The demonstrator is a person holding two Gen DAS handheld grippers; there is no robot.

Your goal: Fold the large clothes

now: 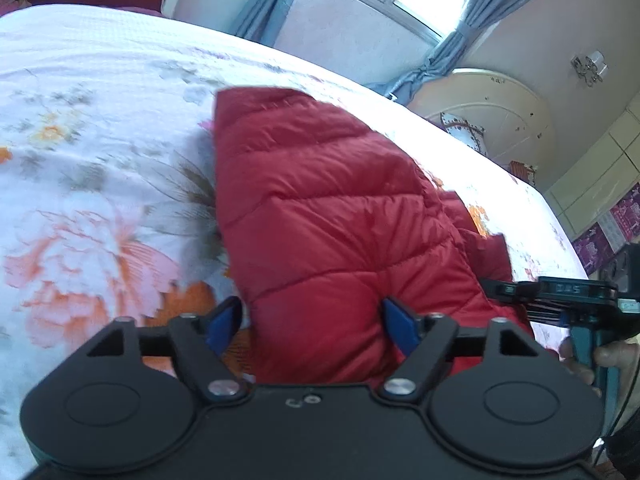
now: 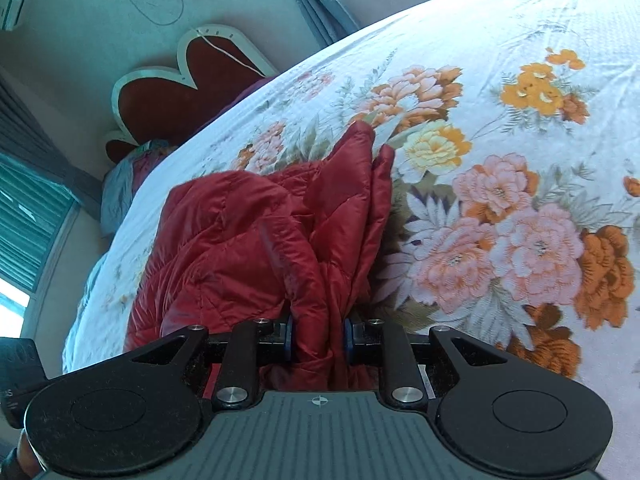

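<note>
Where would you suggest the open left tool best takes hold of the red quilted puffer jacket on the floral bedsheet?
Probably the red quilted puffer jacket at its near folded edge, approached from the near side: that edge bulges between the open left tool pads.

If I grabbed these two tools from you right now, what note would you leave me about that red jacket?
Left tool: open, its blue pads apart over the near edge of the red jacket, gripping nothing.
Right tool: shut on a bunched fold of the jacket.
The jacket lies on the floral bedspread, partly folded and rumpled.
Left to do: probably release the right grip, smooth it out and finish folding.
</note>
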